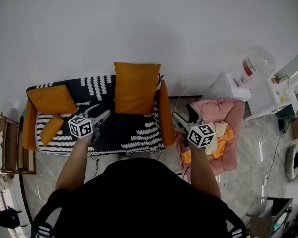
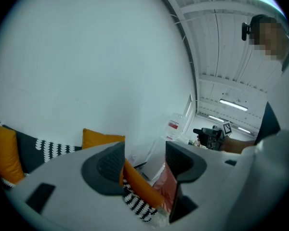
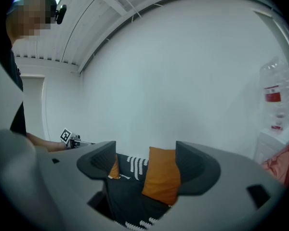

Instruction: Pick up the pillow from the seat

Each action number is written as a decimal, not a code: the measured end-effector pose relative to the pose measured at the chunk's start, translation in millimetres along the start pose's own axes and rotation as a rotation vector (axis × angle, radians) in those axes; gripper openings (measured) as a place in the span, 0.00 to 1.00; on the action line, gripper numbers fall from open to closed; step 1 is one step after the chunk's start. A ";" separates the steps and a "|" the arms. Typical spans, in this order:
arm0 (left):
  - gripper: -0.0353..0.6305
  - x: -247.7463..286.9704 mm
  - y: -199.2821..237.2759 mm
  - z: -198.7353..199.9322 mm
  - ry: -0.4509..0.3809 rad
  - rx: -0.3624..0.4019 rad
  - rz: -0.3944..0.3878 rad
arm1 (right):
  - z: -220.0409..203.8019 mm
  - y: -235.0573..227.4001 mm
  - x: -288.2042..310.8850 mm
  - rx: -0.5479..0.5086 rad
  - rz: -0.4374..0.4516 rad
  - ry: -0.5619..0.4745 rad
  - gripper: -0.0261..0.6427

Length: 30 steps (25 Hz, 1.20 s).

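Observation:
A large orange pillow (image 1: 136,88) leans upright against the backrest of a sofa with a black-and-white patterned seat (image 1: 124,128). Two smaller orange pillows (image 1: 52,99) lie at the sofa's left end. My left gripper (image 1: 104,109) hovers over the middle of the seat, just left of the large pillow, its jaws apart with nothing between them. My right gripper (image 1: 182,110) hangs beyond the sofa's orange right arm (image 1: 165,115), open and empty. The right gripper view looks between its jaws (image 3: 147,162) at the large pillow (image 3: 161,174). In the left gripper view the pillow (image 2: 102,138) shows behind the jaws (image 2: 144,160).
A pink padded seat (image 1: 218,118) piled with clothes stands right of the sofa. Behind it is a white dispenser with a water bottle (image 1: 256,63). A wooden side table (image 1: 7,143) stands at the sofa's left end. A white wall runs behind everything.

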<state>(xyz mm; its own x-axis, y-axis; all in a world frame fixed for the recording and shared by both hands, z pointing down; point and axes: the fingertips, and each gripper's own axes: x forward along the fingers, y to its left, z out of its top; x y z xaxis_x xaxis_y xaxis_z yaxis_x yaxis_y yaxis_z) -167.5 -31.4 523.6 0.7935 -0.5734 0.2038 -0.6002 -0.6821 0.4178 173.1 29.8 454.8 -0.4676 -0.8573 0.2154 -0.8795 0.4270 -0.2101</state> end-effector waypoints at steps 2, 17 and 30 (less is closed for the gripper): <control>0.46 2.2 7.7 2.9 0.005 0.001 -0.008 | 1.6 1.2 8.2 0.002 -0.005 0.000 0.61; 0.46 -1.4 62.4 19.9 0.026 -0.002 -0.055 | 5.3 23.3 59.1 0.013 -0.050 0.007 0.63; 0.46 -16.0 106.4 28.6 0.021 -0.020 -0.055 | 1.1 38.3 89.5 0.015 -0.076 0.026 0.64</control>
<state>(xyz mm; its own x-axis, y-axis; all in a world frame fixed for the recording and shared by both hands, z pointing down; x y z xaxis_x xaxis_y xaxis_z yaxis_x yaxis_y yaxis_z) -246.9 -107.8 539.4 0.8274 -0.5253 0.1986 -0.5535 -0.7028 0.4469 97.6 -30.9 464.9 -0.4020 -0.8791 0.2563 -0.9112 0.3565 -0.2062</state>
